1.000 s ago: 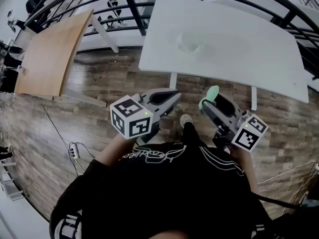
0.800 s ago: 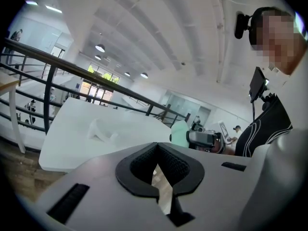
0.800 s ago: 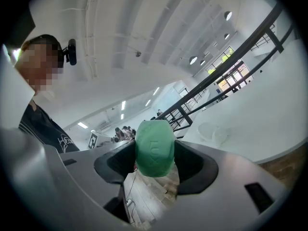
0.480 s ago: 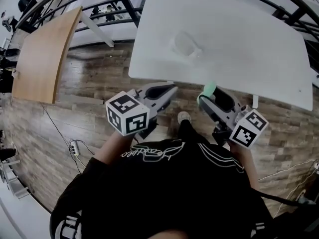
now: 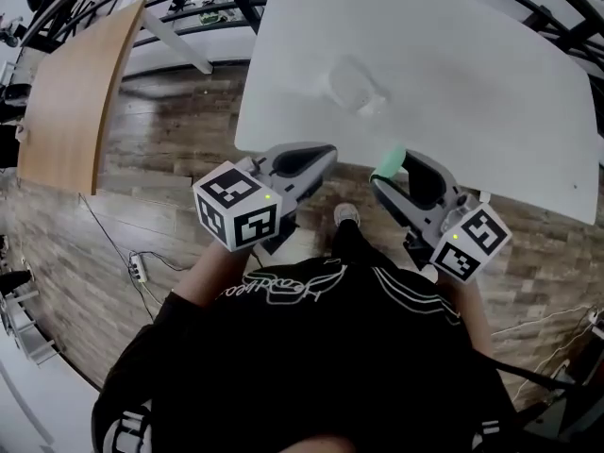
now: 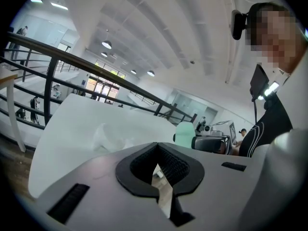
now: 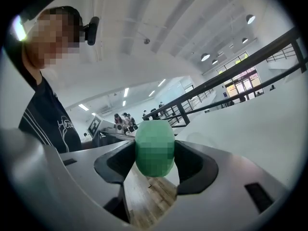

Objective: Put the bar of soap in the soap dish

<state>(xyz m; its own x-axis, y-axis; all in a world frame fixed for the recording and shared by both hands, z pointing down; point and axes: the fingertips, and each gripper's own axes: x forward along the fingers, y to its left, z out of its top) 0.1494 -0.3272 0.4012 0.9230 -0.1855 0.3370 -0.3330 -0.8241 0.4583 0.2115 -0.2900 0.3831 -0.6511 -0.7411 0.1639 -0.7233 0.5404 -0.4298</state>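
Two hand-held grippers are shown at the tabletop's (image 5: 472, 64) near edge. The right hand-held gripper (image 5: 389, 172) is clenched on the green bar of soap (image 7: 154, 148), and the left hand-held gripper (image 5: 326, 154) is closed on nothing. The clear soap dish (image 5: 354, 85) lies farther in. Its faint rim could be misjudged, and the bar dropped beside it.

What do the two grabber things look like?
The left gripper and right gripper are grey plastic with dark ridged tongs. Each carries a white cube with black square markers and a tiny green light. The person's top is black with white stripes.
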